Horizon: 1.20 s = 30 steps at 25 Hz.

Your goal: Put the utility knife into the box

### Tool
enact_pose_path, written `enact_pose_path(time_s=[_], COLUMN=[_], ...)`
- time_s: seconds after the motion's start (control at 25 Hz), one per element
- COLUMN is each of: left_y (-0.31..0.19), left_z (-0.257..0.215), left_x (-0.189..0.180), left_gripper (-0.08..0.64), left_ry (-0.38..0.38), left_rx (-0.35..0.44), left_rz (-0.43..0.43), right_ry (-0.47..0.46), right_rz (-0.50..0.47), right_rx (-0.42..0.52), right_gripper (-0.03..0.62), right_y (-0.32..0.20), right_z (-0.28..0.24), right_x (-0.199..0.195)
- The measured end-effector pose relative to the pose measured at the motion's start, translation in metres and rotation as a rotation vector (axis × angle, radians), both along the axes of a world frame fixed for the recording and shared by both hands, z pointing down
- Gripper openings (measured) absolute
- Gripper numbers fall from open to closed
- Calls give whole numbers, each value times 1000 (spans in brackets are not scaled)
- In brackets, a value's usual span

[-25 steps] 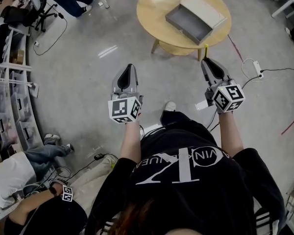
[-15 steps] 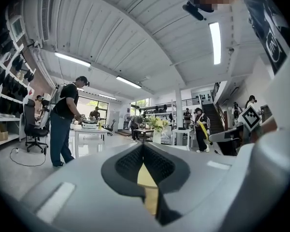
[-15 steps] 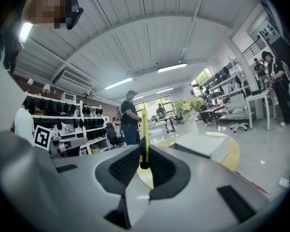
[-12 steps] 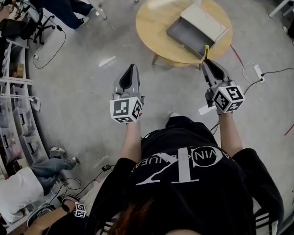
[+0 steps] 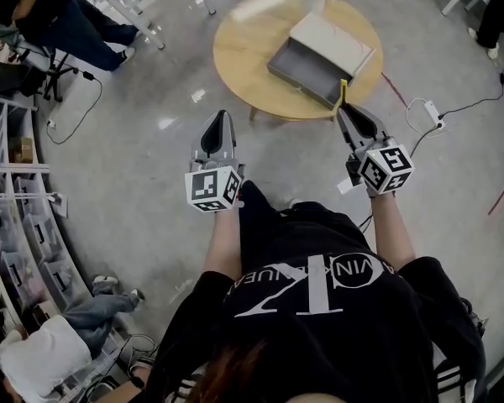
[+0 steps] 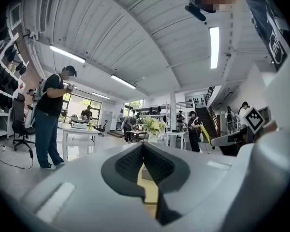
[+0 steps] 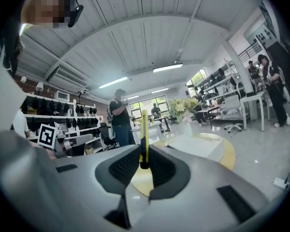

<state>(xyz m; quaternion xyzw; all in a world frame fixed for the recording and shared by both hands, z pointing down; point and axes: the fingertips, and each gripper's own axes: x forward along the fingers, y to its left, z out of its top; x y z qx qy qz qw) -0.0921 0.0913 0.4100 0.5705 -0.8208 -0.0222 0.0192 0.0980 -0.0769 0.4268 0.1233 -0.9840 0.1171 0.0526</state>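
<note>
Right gripper (image 5: 344, 112) clenched on knife (image 5: 343, 92), held upright, mid-right of head view | left gripper (image 5: 219, 117) jaws together, nothing between, centre-left | box (image 5: 334, 39) open on round table (image 5: 235, 53), upper centre, grey inside showing | we see knife outside box, by table's near edge.

We count two grippers, a left gripper (image 5: 221, 116) and a right gripper (image 5: 347, 109), one utility knife (image 5: 343, 91), one box (image 5: 307, 63) and one round table (image 5: 235, 50).
</note>
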Motion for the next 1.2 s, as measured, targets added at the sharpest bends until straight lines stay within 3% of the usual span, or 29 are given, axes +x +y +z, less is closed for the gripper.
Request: enact_pose_path(time_s=[0.2,0.6,1.2], left_y=[-32,-116,-186], left_z=[7,5,17], left_x=[-18,-58,-109], left_gripper=[11,11,11], left_ry=[-4,1,46], left_rx=[-8,-50,-75], left_rz=[68,291,500], right_ry=[15,71,173], right_rz=[46,199,325], right_rx=[-2,-28,-58], right_gripper=[66,66,66], right_y=[-8,-41,-62], right_z=[6,11,25], right_x=[-8,-36,-90])
